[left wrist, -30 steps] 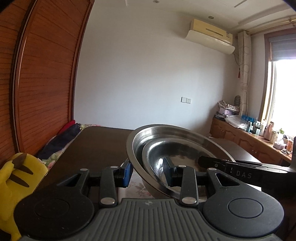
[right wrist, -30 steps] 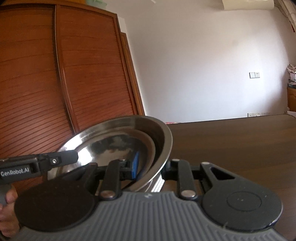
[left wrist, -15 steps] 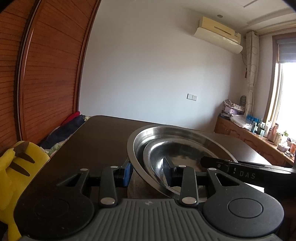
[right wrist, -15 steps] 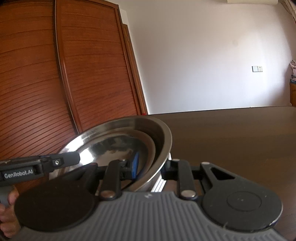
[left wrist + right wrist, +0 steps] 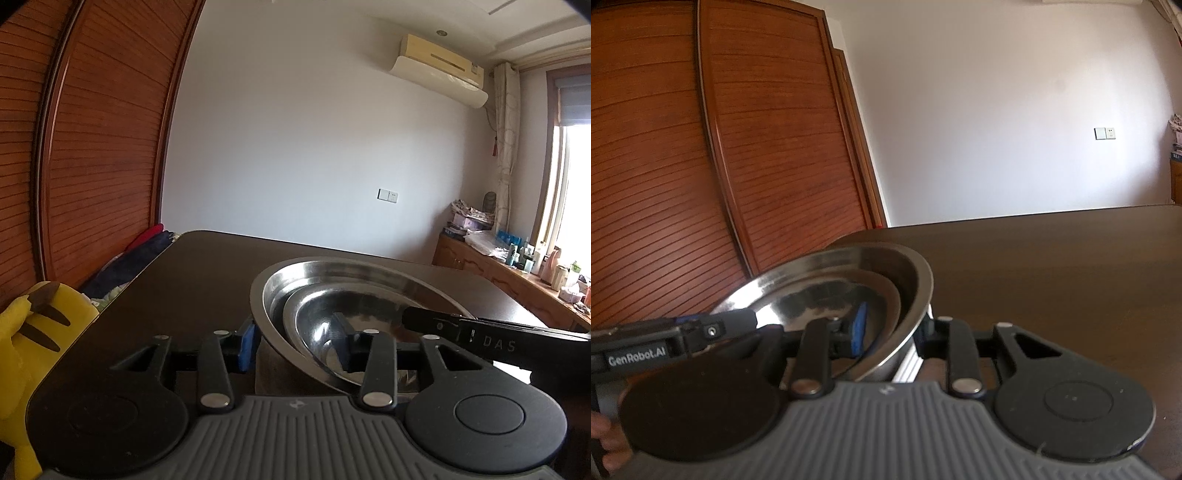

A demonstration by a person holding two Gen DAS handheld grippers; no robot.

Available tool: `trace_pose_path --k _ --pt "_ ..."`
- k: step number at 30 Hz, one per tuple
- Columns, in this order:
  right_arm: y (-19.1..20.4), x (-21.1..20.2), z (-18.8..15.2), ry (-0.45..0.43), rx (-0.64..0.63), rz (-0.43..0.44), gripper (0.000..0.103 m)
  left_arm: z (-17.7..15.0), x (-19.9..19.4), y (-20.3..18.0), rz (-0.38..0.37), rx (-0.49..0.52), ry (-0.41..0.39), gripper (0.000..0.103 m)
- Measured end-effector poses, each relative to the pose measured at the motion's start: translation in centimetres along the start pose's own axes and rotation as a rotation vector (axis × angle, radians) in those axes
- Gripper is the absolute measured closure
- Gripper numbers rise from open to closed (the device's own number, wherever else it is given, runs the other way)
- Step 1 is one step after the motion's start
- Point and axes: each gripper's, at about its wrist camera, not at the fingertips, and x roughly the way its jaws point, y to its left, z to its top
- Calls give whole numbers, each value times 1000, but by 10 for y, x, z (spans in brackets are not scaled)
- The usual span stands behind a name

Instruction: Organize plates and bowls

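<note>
Large steel bowl (image 5: 295,273): you hold it over the dark counter (image 5: 192,273), mouth up and tipped; in the left wrist view its near rim dips toward the camera, in the right wrist view (image 5: 916,280) the high rim sits to the right.
Small steel bowl (image 5: 332,321): nested inside the large one, shifted toward its near-left wall in the left wrist view; same tilt, mouth up (image 5: 827,295).
Long axis: both are round, so no long axis shows; only the tilt gives a direction.
Left gripper (image 5: 295,341): your fingers pinch the stacked rims, the blue pad (image 5: 246,345) outside the large bowl's wall, the other finger (image 5: 343,339) inside the small bowl.
Right gripper (image 5: 892,328): fingers closed narrow on the opposite rim, blue pad (image 5: 860,328) inside the bowls, the other finger outside under the wall.
Contact with counter: you cannot tell from either view whether the bowls' base touches it.
Only in left wrist view: yellow plush toy (image 5: 29,332) at the counter's left edge, air conditioner (image 5: 439,70) high on the wall, window (image 5: 576,192), wooden sideboard (image 5: 517,280) crowded with bottles, and the right gripper's black body marked "DAS" crossing the bowls.
Only in right wrist view: your hand (image 5: 605,443) behind the left gripper's body marked "GenRobot.AI".
In both: slatted wooden wardrobe doors (image 5: 701,166) and the wall switch (image 5: 388,195).
</note>
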Motion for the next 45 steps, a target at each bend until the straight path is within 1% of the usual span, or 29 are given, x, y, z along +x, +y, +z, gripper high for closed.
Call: trace_pose_path --k 1,5,6,7,9,10,12,15,18,22,26,29,31,35,37,41,42,44,45 --pt "1 1 0 -1 -3 -1 72 0 0 -1 -2 2 -1 29" --pt "2 1 0 3 -34 -11 68 2 -3 -4 4 19 -18 17" --pt "2 0 1 3 -42 -15 64 3 -5 -5 3 22 -23 14" --pt "3 -2 1 -4 -55 -29 53 4 -6 -5 3 25 -29 14" --pt "5 -5 3 -22 -81 -51 41 6 -8 -7 5 34 -37 13" --pt "5 -6 4 -26 -88 -45 41 7 -9 -7 7 38 -42 12" --pt "4 -8 8 -29 -88 -39 41 9 -10 -6 11 49 -54 5" --pt "3 -16 12 -49 -106 -52 40 13 -17 -11 32 83 -89 0" --pt "2 -28 16 -68 -122 -68 40 17 -26 -17 45 106 -117 0" --pt "1 -50 20 -93 -128 -87 40 26 -41 -28 37 135 -155 0" --pt "-1 -77 28 -131 -131 -113 39 32 -55 -39 20 152 -168 0" --pt "-5 -96 30 -156 -142 -130 37 32 -67 -45 15 163 -180 0" --pt "-7 -107 29 -173 -153 -165 36 30 -74 -47 4 159 -180 0" --pt "-14 -123 24 -181 -145 -189 33 24 -82 -54 -8 151 -162 0" --pt "-14 -127 22 -186 -147 -209 30 22 -85 -58 -20 154 -158 0" --pt "-13 -136 18 -197 -162 -267 28 19 -90 -67 -25 166 -160 0" --pt "-13 -138 18 -197 -161 -271 25 18 -90 -69 -25 169 -158 0" --pt "-14 -141 17 -197 -154 -271 15 16 -91 -75 -16 177 -152 0" --pt "-15 -143 16 -200 -149 -270 7 15 -91 -77 -8 184 -149 0"
